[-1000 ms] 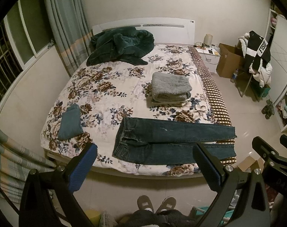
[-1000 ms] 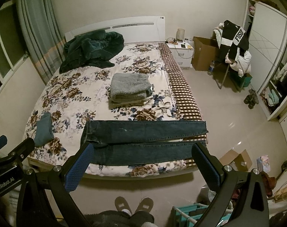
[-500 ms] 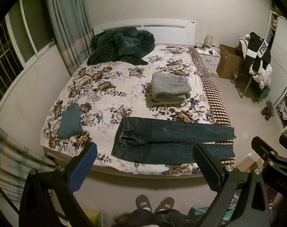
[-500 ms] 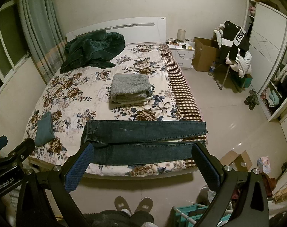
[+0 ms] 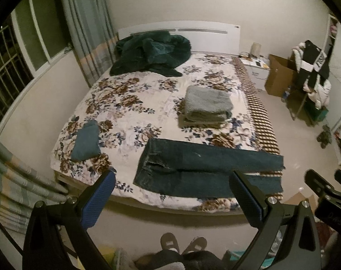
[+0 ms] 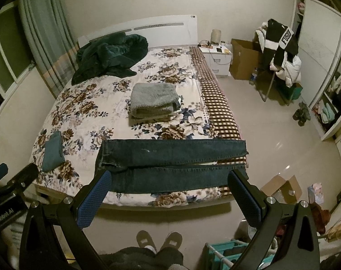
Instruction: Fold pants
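Observation:
Dark blue jeans [image 5: 206, 168] lie flat across the foot of the floral bed [image 5: 134, 103], waist to the left, both legs stretched to the right. They also show in the right wrist view [image 6: 170, 164]. My left gripper [image 5: 172, 193] is open and empty, held above the floor short of the bed's foot edge. My right gripper [image 6: 168, 193] is also open and empty, level with the left one. Neither touches the jeans.
A folded grey towel stack [image 5: 206, 105] lies mid-bed, a folded teal cloth [image 5: 86, 141] at the left, a dark green blanket [image 5: 152, 54] by the headboard. A nightstand [image 6: 217, 60], cardboard boxes [image 6: 244, 58] and a clothes-laden chair [image 6: 280, 51] stand right. My slippers [image 6: 159, 240] are below.
Both grippers have shifted slightly; the left view has turned a little to the left. The jeans have not moved and both grippers stay open.

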### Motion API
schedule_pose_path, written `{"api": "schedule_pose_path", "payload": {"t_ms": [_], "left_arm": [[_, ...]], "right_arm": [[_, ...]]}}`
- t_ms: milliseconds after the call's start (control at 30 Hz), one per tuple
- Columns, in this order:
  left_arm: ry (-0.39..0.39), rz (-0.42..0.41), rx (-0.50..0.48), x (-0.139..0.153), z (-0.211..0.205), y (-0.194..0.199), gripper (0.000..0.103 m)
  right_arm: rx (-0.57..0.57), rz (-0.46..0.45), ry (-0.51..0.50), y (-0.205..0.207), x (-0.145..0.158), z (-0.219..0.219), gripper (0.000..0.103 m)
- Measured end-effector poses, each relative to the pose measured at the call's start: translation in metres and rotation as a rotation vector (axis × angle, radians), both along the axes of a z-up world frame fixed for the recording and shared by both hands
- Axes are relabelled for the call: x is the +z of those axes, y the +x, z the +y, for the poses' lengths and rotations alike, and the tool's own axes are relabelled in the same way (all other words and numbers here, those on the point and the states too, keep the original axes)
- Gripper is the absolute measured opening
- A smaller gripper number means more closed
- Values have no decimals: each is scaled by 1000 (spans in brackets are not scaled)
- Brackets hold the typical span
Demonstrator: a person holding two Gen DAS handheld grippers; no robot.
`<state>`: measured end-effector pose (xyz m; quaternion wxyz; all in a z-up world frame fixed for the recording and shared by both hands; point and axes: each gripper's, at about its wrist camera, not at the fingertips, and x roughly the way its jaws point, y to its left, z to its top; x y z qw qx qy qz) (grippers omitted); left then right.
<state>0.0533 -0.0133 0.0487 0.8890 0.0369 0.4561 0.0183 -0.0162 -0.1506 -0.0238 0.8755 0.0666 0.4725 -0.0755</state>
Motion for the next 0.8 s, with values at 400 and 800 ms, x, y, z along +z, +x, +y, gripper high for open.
{"api": "schedule_pose_path", "payload": {"t_ms": [400,800], "left_arm": [[109,123,123,-129,-9,76,103],[83,459,204,-310,1,259,103]], "right_arm": [[-81,135,31,94,-141,-78,103],[-297,385,201,257,-348,-176,103]]}}
